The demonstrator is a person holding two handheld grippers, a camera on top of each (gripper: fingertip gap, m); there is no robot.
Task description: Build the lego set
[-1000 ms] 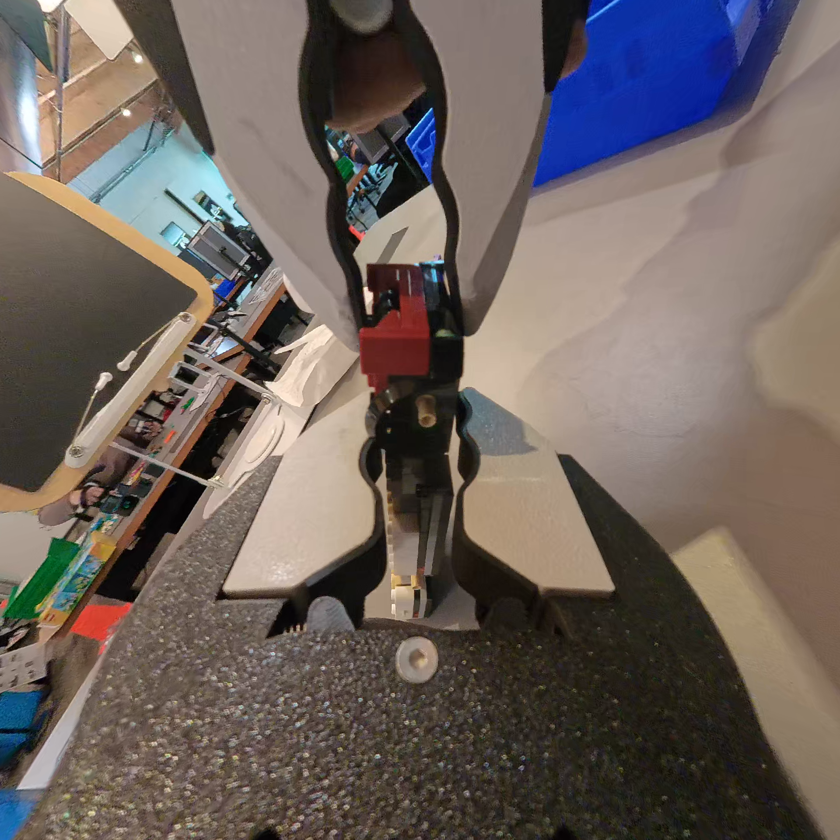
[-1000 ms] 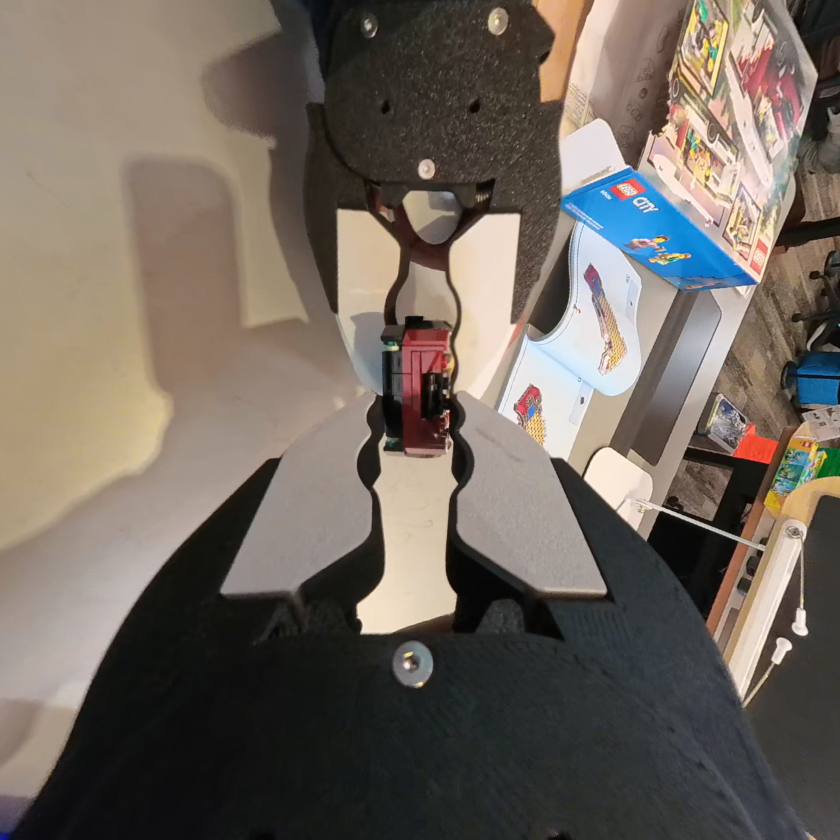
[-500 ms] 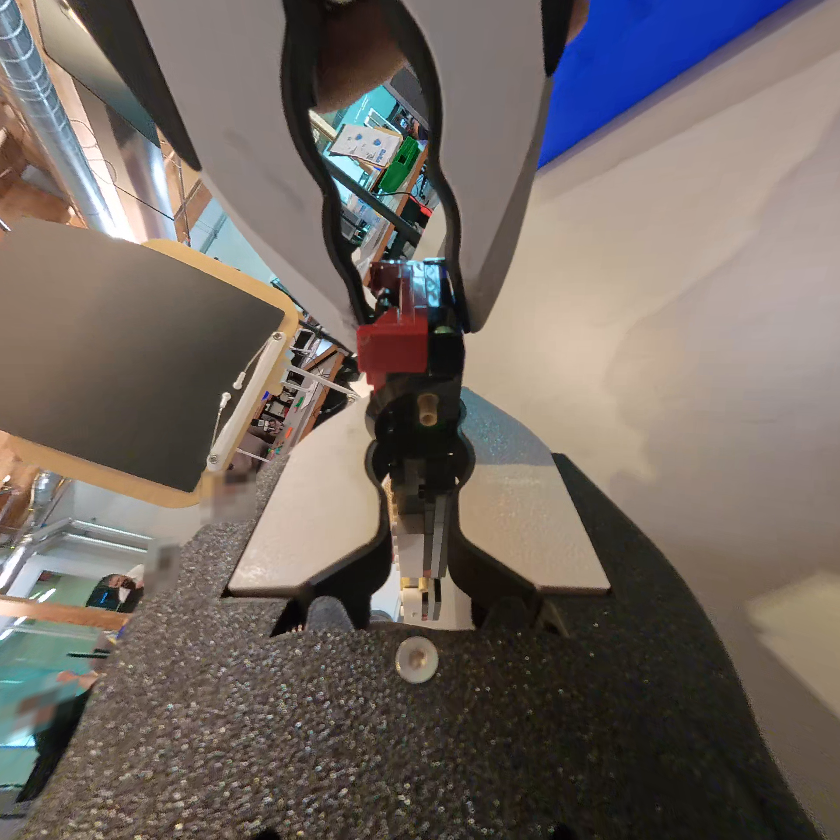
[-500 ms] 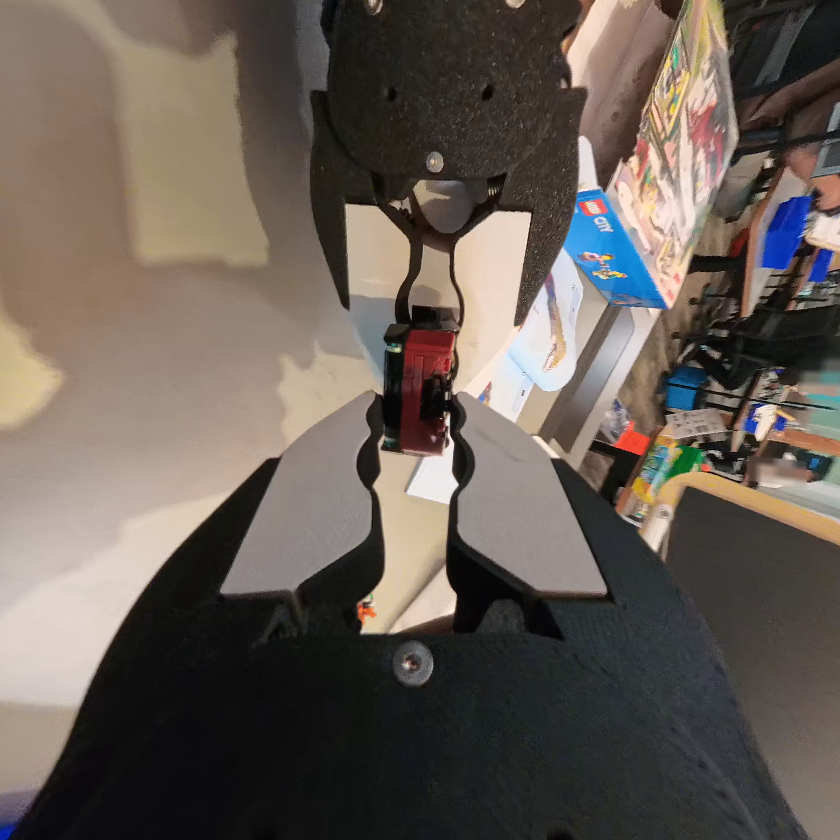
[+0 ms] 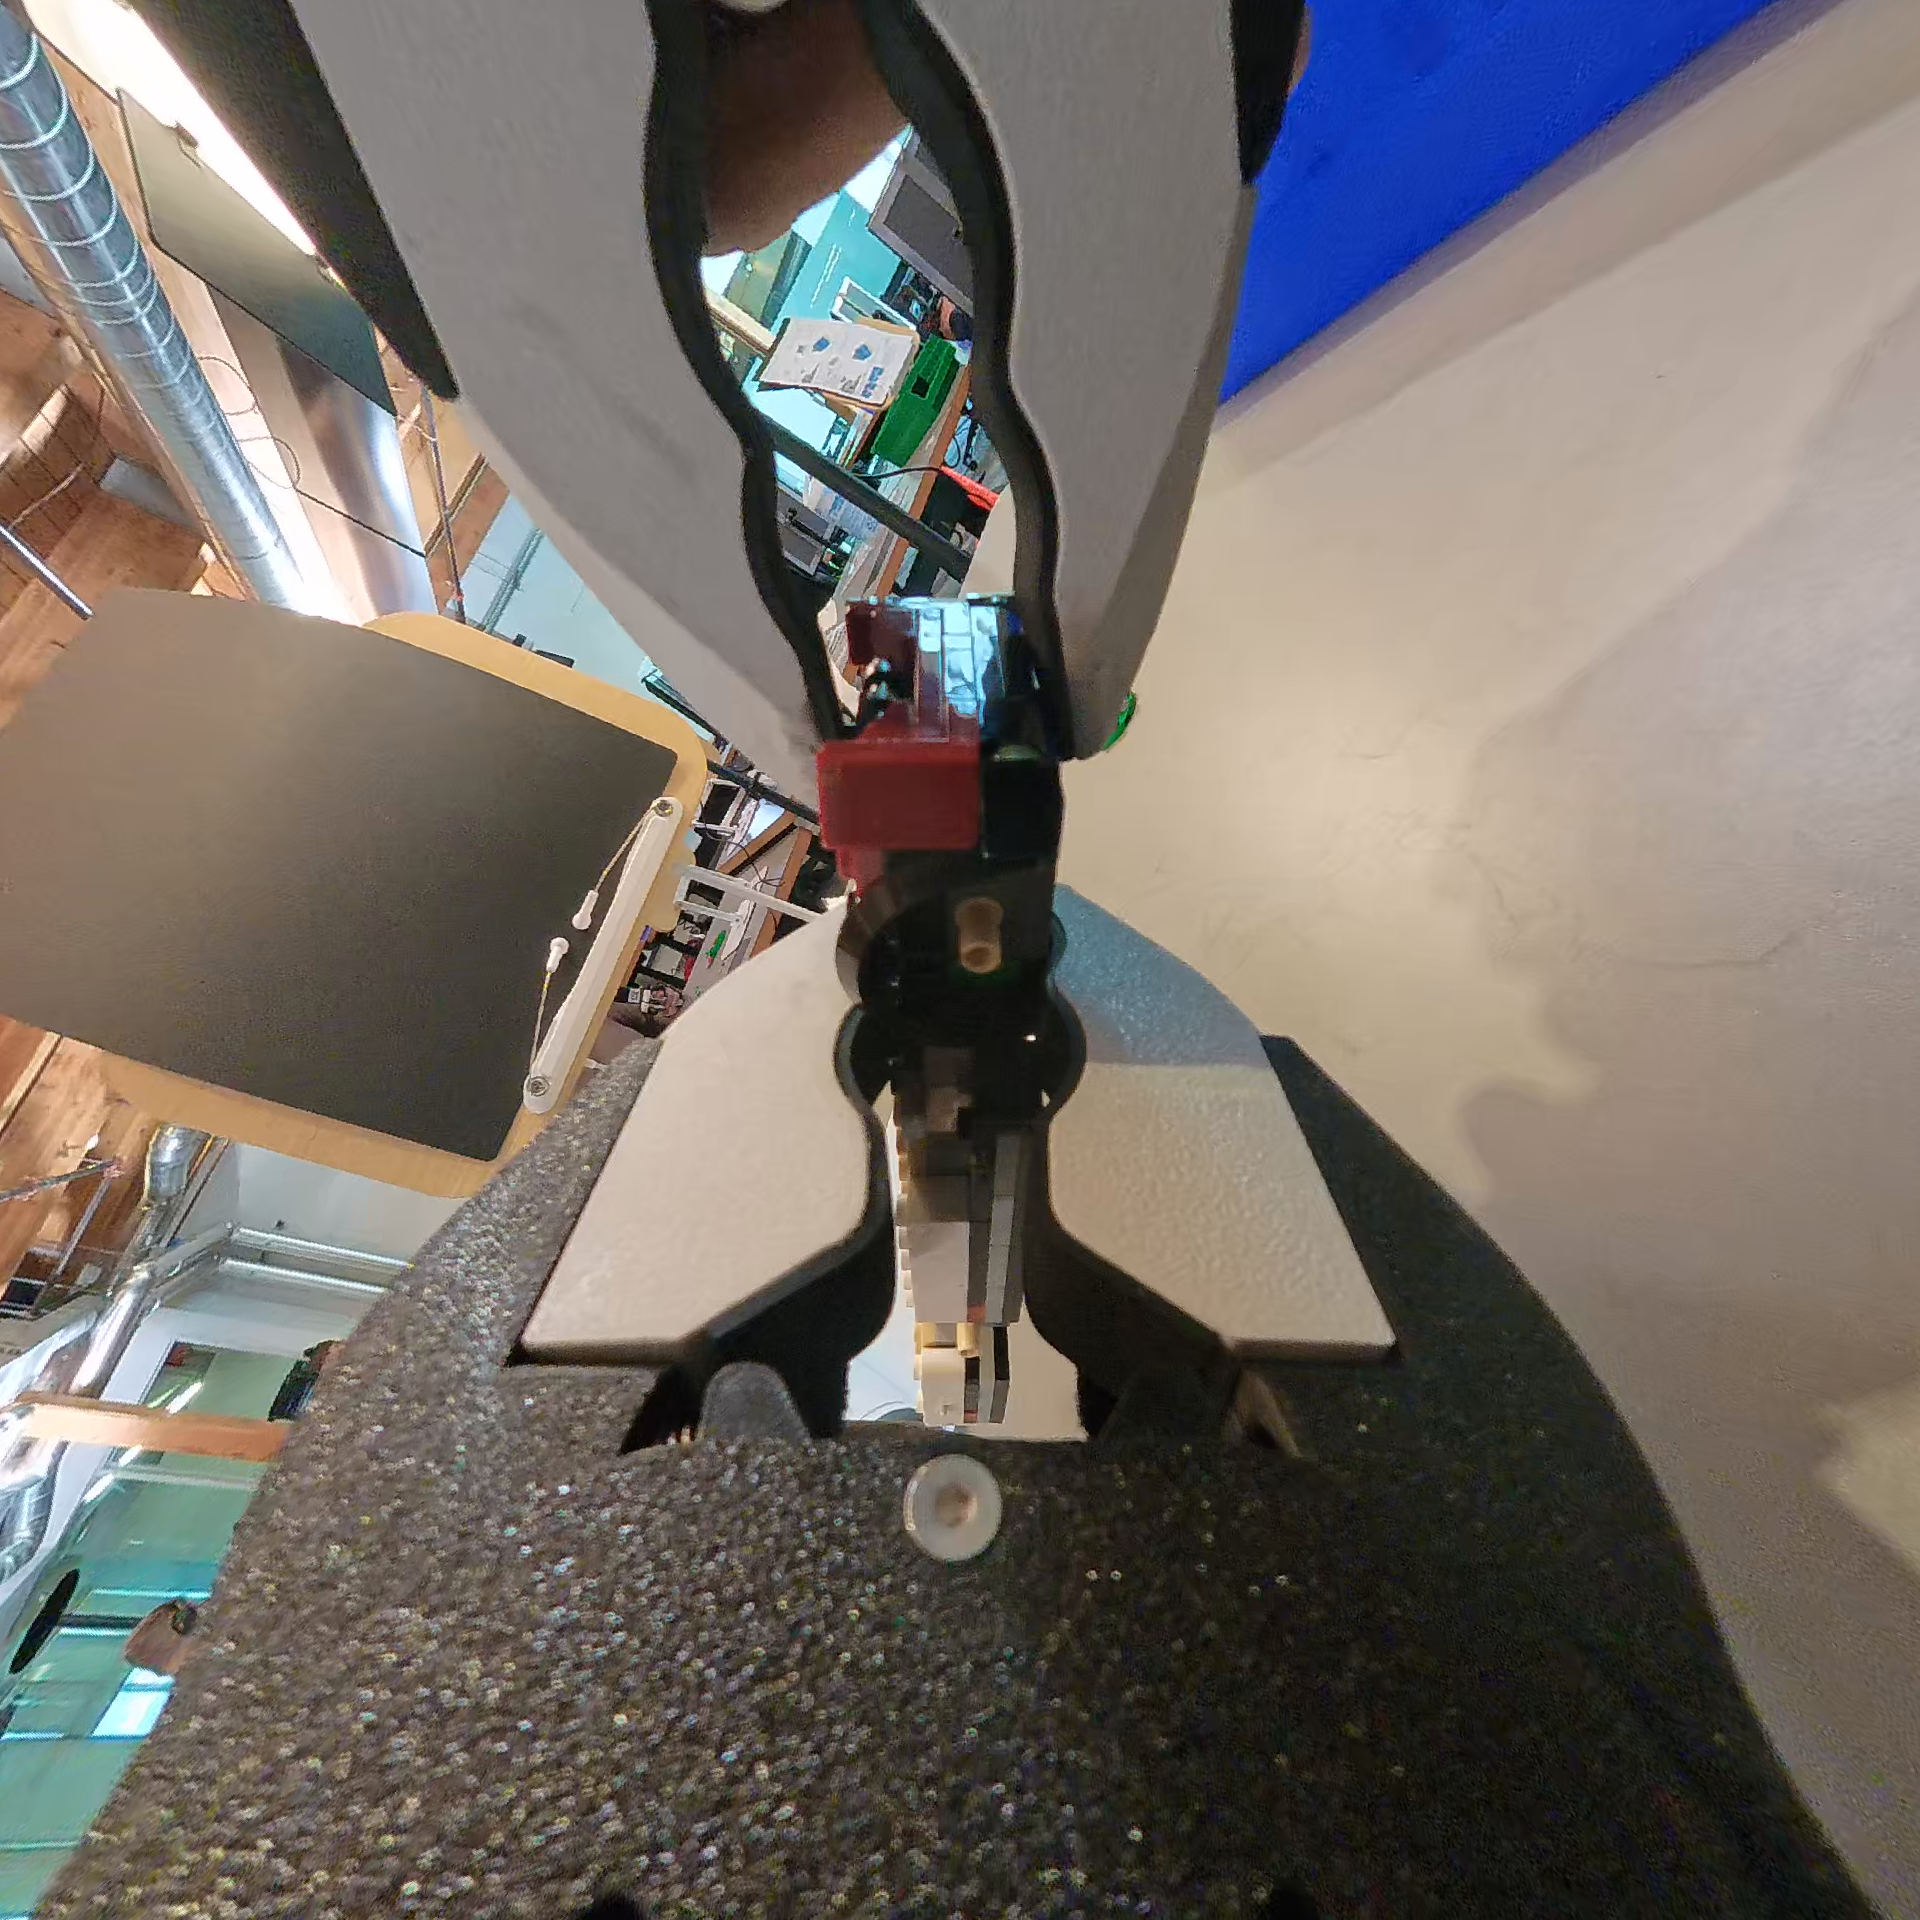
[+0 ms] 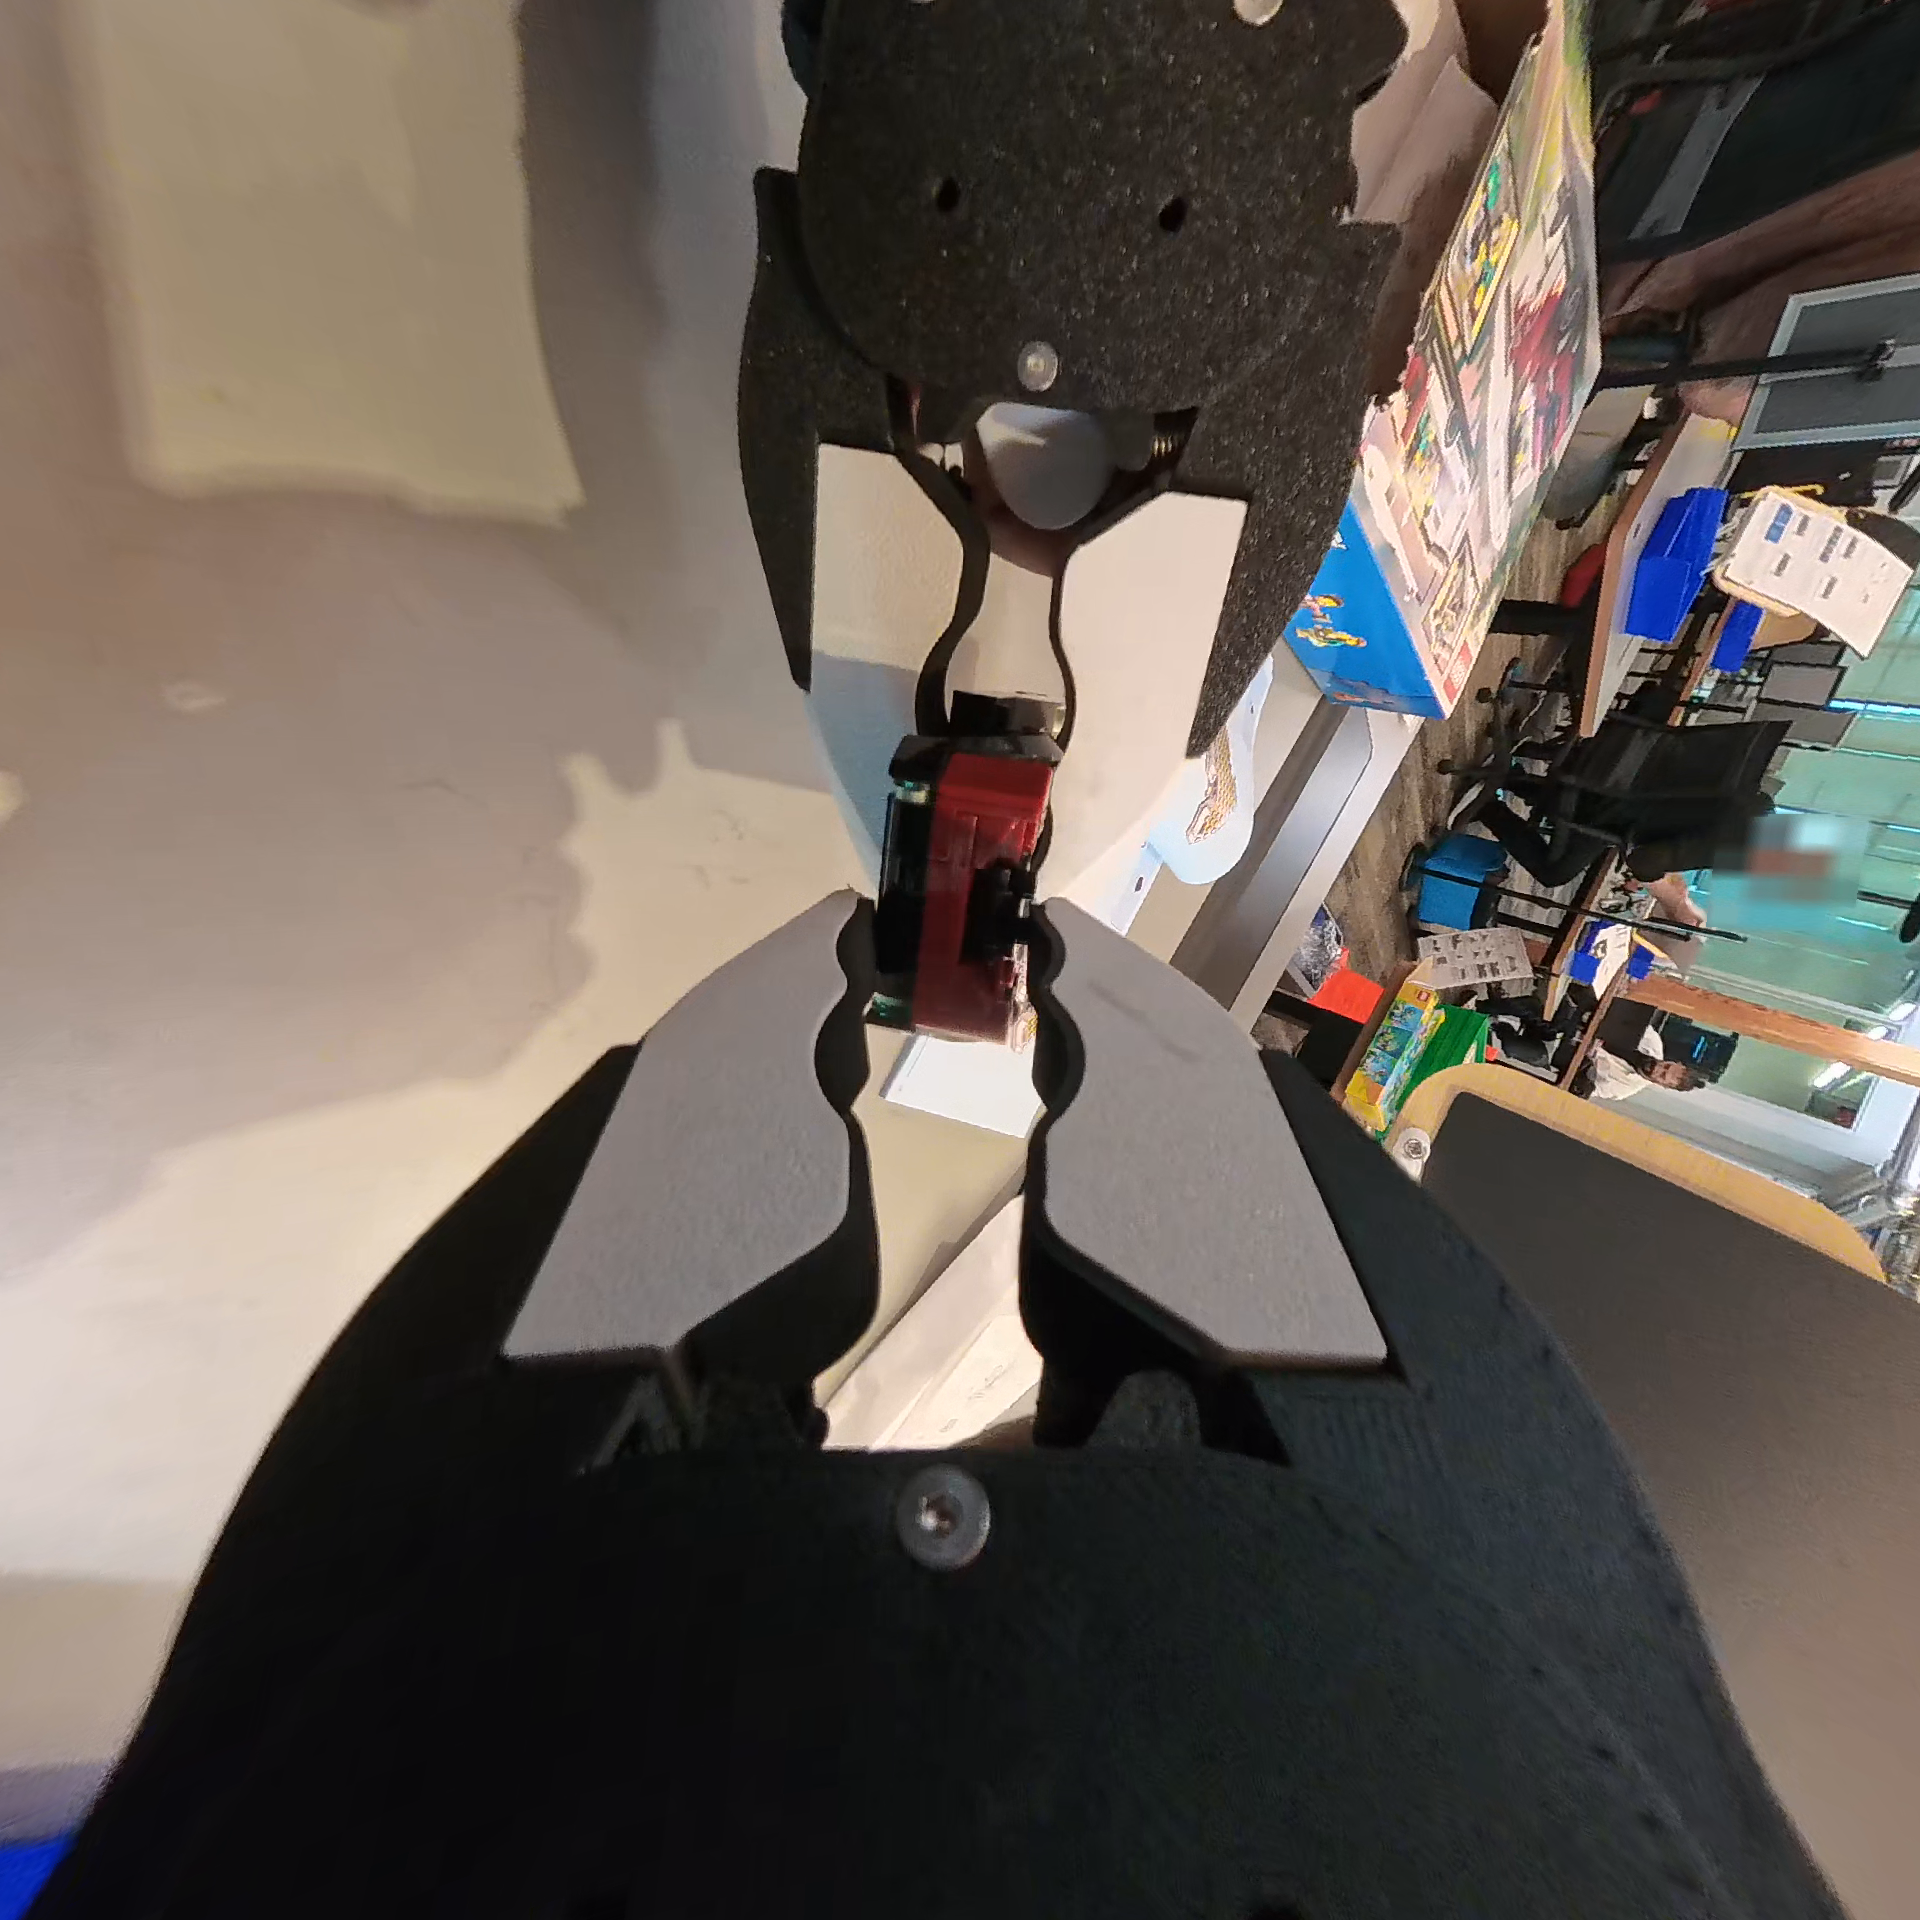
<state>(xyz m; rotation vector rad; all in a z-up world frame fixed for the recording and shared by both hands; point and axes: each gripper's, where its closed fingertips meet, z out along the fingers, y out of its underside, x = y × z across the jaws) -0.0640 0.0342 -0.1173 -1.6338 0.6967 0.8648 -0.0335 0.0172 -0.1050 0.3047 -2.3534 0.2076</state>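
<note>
Two hand-held grippers, left (image 5: 951,925) and right (image 6: 951,914), both clamped on one red-and-black brick model (image 6: 961,894), blue box (image 6: 1382,623) nearby.

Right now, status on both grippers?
Left gripper and right gripper both clamped on one red-and-black brick model, opposite ends. Held above the table. Nothing between.

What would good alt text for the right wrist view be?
Two grippers meet tip to tip, both clamped on one red-and-black toy brick assembly: the right gripper from below, the left gripper from above, over a pale tabletop.
</note>
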